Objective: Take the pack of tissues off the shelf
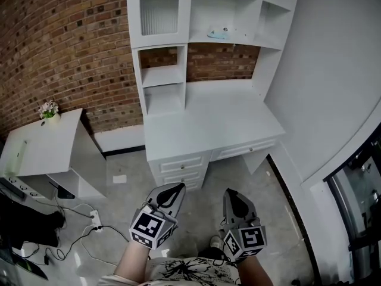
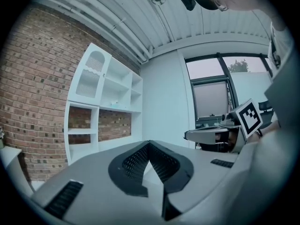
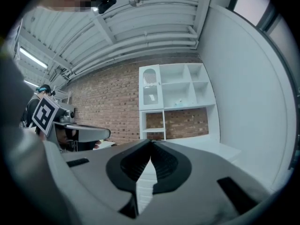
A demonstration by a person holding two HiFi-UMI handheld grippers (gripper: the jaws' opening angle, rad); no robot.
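Observation:
The pack of tissues [image 1: 218,34] is a small pale blue packet lying on a middle shelf of the white hutch [image 1: 161,52] above the desk [image 1: 208,121]. It shows small and far off in the left gripper view [image 2: 117,104] and in the right gripper view [image 3: 181,102]. Both grippers are held low over the floor in front of the desk, well short of the shelf. My left gripper [image 1: 177,187] [image 2: 149,143] is shut with its tips touching and nothing between them. My right gripper [image 1: 230,192] [image 3: 151,141] is shut and empty as well.
Drawers [image 1: 178,162] front the desk below its top. A low white side table [image 1: 41,148] with a small flower pot [image 1: 48,109] stands at the left against the brick wall. A power strip and cables [image 1: 95,219] lie on the floor. A white wall [image 1: 333,70] closes the right.

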